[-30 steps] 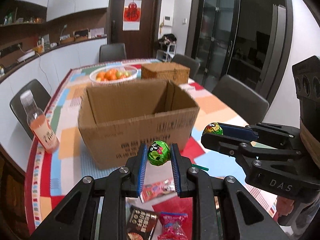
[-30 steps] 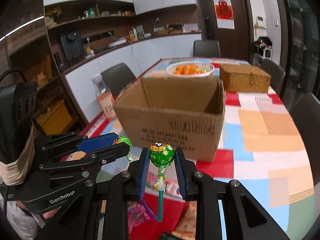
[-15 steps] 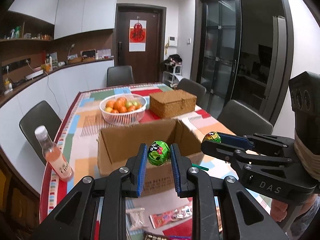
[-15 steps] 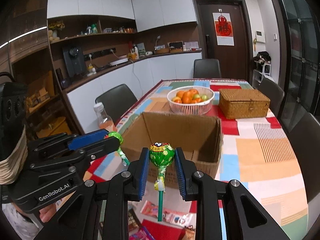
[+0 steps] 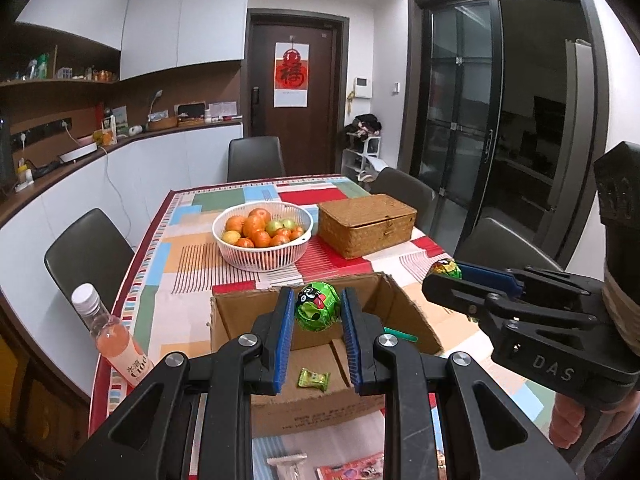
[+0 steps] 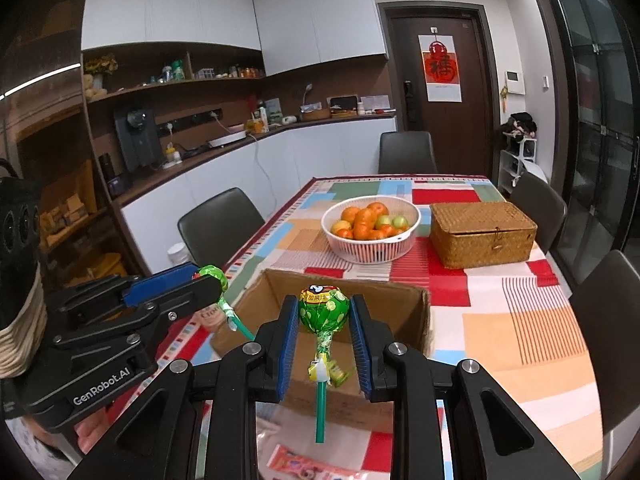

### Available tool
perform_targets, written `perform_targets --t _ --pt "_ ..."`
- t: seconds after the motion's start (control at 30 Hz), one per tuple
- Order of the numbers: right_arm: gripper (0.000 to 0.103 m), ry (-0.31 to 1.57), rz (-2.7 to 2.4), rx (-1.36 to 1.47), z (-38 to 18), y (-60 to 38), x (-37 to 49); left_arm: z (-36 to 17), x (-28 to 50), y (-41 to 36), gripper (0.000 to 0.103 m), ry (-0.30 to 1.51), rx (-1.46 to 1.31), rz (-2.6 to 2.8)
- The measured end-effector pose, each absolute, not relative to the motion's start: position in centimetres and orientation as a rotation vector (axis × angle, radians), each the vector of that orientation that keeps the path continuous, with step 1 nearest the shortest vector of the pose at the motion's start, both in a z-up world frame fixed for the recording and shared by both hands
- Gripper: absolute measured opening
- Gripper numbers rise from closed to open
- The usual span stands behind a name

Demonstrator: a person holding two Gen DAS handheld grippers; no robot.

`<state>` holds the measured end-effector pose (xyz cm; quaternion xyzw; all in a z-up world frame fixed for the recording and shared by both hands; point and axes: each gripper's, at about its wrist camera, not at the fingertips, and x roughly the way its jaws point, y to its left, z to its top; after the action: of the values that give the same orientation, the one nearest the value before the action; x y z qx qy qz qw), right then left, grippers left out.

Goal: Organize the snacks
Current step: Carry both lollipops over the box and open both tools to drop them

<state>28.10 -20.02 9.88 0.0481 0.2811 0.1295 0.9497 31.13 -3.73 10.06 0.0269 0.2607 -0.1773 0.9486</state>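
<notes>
My left gripper (image 5: 316,295) is shut on the green-wrapped head of a lollipop (image 5: 317,309), above the near side of an open cardboard box (image 5: 404,310). Beside it on the right, my right gripper (image 5: 442,278) carries a second lollipop (image 5: 446,269). In the right wrist view, that right gripper (image 6: 323,301) is shut on the green lollipop (image 6: 324,314), whose green stick hangs straight down. The left gripper (image 6: 208,284) is at the left with its lollipop (image 6: 214,275). One small green candy (image 5: 314,379) lies on the box's floor.
Behind the box stand a white basket of fruit (image 5: 262,256) and a wicker box (image 5: 366,224). A bottle of pink drink (image 5: 116,340) stands at the table's left edge. Snack packets (image 5: 352,470) lie on the tablecloth in front of the box. Dark chairs surround the table.
Both grippers have risen together and moved forward with their lollipops. The box was seen from the side; now both views look down into it.
</notes>
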Motion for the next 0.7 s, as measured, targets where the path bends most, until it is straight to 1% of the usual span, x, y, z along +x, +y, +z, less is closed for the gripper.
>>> perform_targets --t 0.47,0.53,0.57,0.6,0.67,0.7 --pt "0.027 0.662 0.252 0.093 6.6 -20.2 32.9 6.3 36.5 -4.1 0.025 0.655 0.056 -0.301" --pt "0.027 0.671 0.242 0.096 6.2 -20.3 33.1 6.0 36.9 -4.0 0.038 0.667 0.058 -0.269" --pt "0.029 0.681 0.231 0.092 6.1 -20.2 33.3 5.9 36.8 -3.8 0.038 0.668 0.054 -0.26" --pt "0.035 0.69 0.219 0.087 5.9 -20.2 33.3 5.8 36.6 -3.7 0.038 0.667 0.054 -0.257" --pt "0.041 0.688 0.202 0.078 5.9 -20.2 33.0 5.7 36.0 -3.6 0.038 0.666 0.055 -0.252" --pt "0.042 0.686 0.198 0.07 5.8 -20.2 32.6 5.7 35.5 -3.5 0.038 0.661 0.057 -0.252"
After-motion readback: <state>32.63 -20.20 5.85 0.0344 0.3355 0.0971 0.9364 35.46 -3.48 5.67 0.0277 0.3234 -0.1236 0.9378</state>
